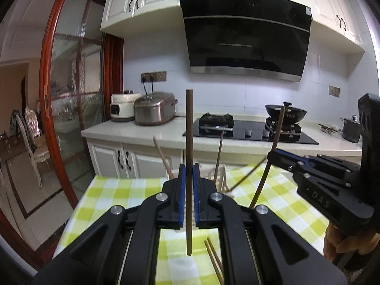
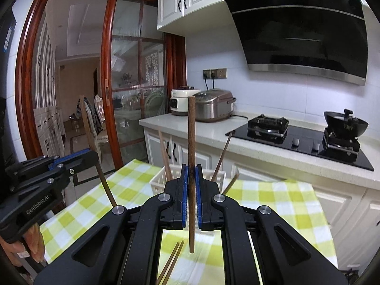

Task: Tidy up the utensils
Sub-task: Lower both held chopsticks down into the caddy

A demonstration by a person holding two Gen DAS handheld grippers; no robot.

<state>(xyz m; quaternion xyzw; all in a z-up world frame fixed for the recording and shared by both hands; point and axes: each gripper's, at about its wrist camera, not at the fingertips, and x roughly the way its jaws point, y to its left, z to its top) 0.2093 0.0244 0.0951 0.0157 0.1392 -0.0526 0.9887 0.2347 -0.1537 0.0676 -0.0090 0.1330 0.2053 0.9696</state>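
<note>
My left gripper (image 1: 189, 169) is shut on a dark brown chopstick (image 1: 189, 130) that stands upright between its blue pads. My right gripper (image 2: 191, 169) is shut on a second upright chopstick (image 2: 191, 130). Each view also shows the other one: the right gripper (image 1: 273, 154) at the right with its slanted chopstick (image 1: 276, 137), the left gripper (image 2: 91, 154) at the left with its chopstick (image 2: 86, 123). Behind both stands a white slotted utensil basket (image 2: 159, 181) (image 1: 220, 178) with several chopsticks leaning in it. Two more chopsticks (image 1: 213, 258) (image 2: 172, 263) lie on the green checked cloth (image 1: 114, 197).
Beyond the table runs a kitchen counter (image 1: 133, 130) with two rice cookers (image 1: 154, 109), a black gas hob (image 1: 249, 130), a wok (image 1: 286, 112) and a steel pot (image 1: 351, 129). A red-framed glass sliding door (image 1: 71, 95) is at the left. A hand (image 1: 342, 242) holds the right gripper.
</note>
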